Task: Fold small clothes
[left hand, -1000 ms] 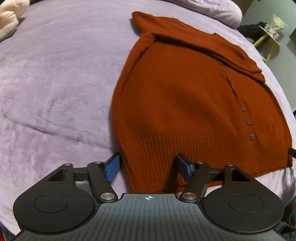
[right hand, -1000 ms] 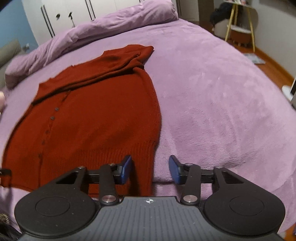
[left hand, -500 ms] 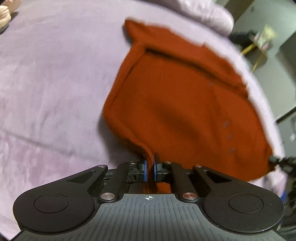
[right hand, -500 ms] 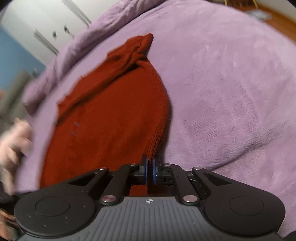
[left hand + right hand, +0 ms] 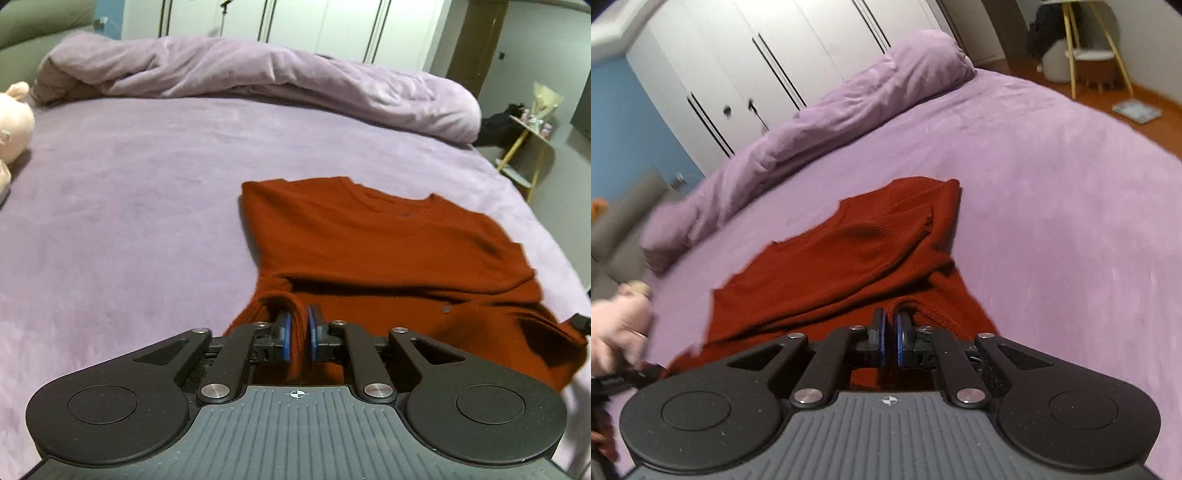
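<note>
- The rust-red cardigan [image 5: 388,243] lies on the purple bedspread [image 5: 140,206], its lower part lifted and carried over the upper part.
- The left gripper [image 5: 299,332] pinches one hem corner between narrow blue pads [image 5: 285,334]; its jaws have just eased apart slightly around the knit.
- The right gripper [image 5: 889,338] clamps the other corner likewise, slightly eased.
- A rolled duvet [image 5: 258,77] sits beyond.

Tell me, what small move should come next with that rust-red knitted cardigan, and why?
Probably carry the hem a little further toward the collar, then lower it. Both the left gripper and the right gripper pinch the hem of the rust-red knitted cardigan, lifted above its body on the purple bed cover, the fold half made.
</note>
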A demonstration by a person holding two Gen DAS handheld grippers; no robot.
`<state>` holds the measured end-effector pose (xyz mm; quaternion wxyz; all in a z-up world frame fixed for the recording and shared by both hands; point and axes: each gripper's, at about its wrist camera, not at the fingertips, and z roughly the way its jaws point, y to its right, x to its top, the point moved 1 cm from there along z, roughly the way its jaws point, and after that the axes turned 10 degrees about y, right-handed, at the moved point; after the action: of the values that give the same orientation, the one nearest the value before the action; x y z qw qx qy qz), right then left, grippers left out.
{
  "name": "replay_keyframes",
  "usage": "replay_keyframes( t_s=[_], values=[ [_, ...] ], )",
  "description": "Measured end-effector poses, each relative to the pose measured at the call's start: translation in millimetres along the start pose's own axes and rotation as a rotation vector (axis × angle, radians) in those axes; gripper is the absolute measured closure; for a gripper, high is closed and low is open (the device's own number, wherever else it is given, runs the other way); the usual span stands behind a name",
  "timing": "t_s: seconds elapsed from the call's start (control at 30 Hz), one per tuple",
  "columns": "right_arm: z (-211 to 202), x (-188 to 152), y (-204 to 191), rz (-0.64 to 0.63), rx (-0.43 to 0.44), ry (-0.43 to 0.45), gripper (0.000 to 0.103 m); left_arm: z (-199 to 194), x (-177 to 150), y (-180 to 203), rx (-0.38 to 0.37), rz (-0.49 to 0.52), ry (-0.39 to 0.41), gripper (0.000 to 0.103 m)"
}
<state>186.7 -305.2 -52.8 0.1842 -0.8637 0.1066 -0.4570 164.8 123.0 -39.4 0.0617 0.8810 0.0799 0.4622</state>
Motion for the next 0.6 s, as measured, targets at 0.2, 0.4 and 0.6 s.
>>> replay_keyframes(
  t_s=[0.2,0.4,0.6],
  values=[
    [2,-2,1,-0.185,-0.034,0.032,0.075,7,-10,-28,-0.002,0.021,0.007,0.055],
    [28,-10,-2,-0.334,-0.058,-0.053,0.071,29,-17,-30,-0.025,0.065,-0.049,0.042],
    [49,-18,-13,-0.445,-0.068,-0.089,0.071,50,-21,-23,-0.044,0.080,-0.099,0.051]
  ],
)
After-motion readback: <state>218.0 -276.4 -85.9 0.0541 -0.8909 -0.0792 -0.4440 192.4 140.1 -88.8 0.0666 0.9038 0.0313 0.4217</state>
